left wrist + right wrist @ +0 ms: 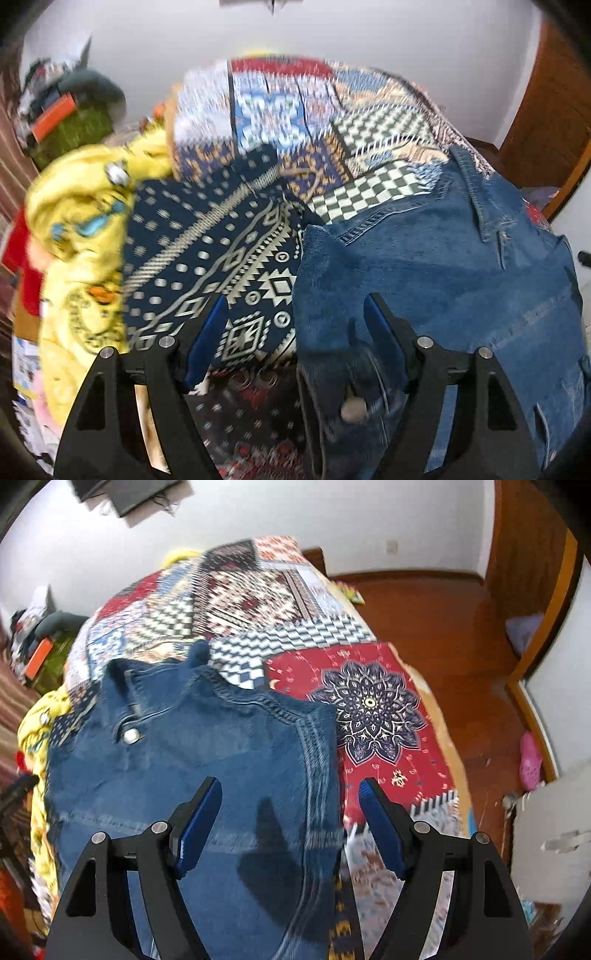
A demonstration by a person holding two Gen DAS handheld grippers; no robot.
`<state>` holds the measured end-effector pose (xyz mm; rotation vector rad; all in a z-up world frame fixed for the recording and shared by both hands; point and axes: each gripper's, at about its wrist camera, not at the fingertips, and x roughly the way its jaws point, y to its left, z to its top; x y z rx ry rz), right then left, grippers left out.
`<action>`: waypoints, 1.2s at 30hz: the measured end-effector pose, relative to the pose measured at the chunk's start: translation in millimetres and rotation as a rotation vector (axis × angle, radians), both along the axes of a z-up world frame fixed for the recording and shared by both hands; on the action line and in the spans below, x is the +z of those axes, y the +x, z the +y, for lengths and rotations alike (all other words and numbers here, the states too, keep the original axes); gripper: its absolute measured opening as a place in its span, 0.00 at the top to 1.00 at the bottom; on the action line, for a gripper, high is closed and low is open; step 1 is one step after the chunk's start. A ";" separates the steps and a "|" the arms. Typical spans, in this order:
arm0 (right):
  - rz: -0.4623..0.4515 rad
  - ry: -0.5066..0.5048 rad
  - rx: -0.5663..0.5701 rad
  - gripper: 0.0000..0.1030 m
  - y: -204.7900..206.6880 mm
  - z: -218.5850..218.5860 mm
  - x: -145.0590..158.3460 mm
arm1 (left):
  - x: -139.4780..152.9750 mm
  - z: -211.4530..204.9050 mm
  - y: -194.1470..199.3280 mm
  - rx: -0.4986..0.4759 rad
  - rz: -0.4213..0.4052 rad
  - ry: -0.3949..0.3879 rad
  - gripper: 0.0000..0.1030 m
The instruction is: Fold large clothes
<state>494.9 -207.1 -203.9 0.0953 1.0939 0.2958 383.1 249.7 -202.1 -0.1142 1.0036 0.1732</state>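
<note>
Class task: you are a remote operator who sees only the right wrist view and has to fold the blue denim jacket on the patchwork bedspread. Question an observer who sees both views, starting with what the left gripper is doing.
Operator: Where is the left gripper?
Observer: The left gripper is open, its fingers straddling the side edge of the blue denim jacket.
Operator: What lies beyond that edge?
Observer: A navy cloth with a cream geometric pattern, spread on the patchwork bedspread.
Operator: Anything further out?
Observer: A crumpled yellow printed garment beside the navy cloth.
</note>
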 end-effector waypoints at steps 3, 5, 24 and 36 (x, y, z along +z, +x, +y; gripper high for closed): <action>0.063 0.009 -0.016 0.29 17.1 1.2 -18.6 | -16.4 7.2 19.2 0.028 0.040 -0.026 0.29; 0.094 0.012 -0.020 0.29 25.3 1.1 -28.5 | -22.3 9.2 27.2 0.033 0.046 -0.059 0.41; -0.083 -0.177 0.150 0.86 34.3 46.7 13.0 | 29.6 -28.1 47.8 0.011 -0.080 0.178 0.88; -0.166 -0.176 0.126 0.86 86.3 97.5 26.5 | 32.3 18.0 69.8 0.088 -0.072 0.121 0.88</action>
